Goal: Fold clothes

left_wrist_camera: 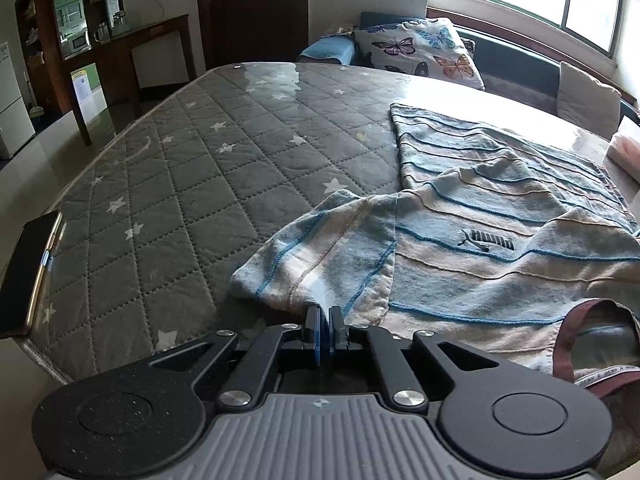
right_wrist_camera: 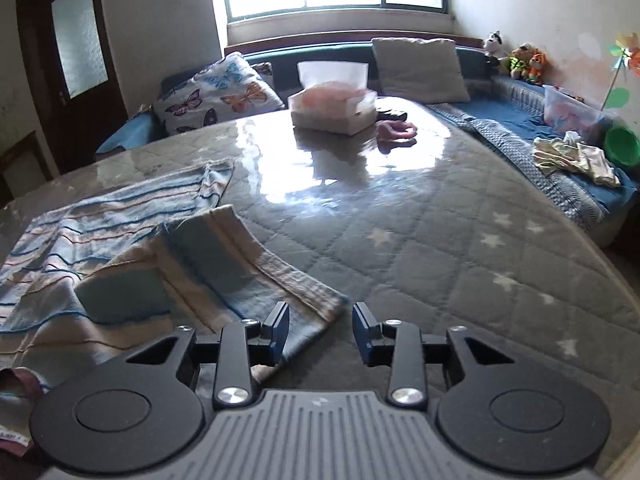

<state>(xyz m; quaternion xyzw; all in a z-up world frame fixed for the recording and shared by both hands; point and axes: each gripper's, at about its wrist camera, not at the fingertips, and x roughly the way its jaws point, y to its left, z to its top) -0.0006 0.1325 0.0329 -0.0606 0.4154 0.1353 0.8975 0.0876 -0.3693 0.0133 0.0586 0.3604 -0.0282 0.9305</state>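
A light blue and cream striped T-shirt [left_wrist_camera: 500, 216] with a dark logo and a maroon collar lies on a grey quilted star-print table cover [left_wrist_camera: 208, 168]. My left gripper [left_wrist_camera: 325, 320] is shut on the edge of the shirt's sleeve [left_wrist_camera: 320, 252] at the near side. In the right wrist view the shirt [right_wrist_camera: 104, 216] lies at the left, its other sleeve [right_wrist_camera: 256, 280] spread toward me. My right gripper [right_wrist_camera: 321, 326] is open, its left finger [right_wrist_camera: 280, 326] over the sleeve's tip, holding nothing.
A phone [left_wrist_camera: 30, 272] lies at the table's near left edge. A tissue box [right_wrist_camera: 332, 108] and a pink cloth [right_wrist_camera: 396, 130] sit at the far side. A butterfly cushion [left_wrist_camera: 424, 50], grey cushion [right_wrist_camera: 420, 68], toys and loose clothes [right_wrist_camera: 572, 156] sit on the bench beyond.
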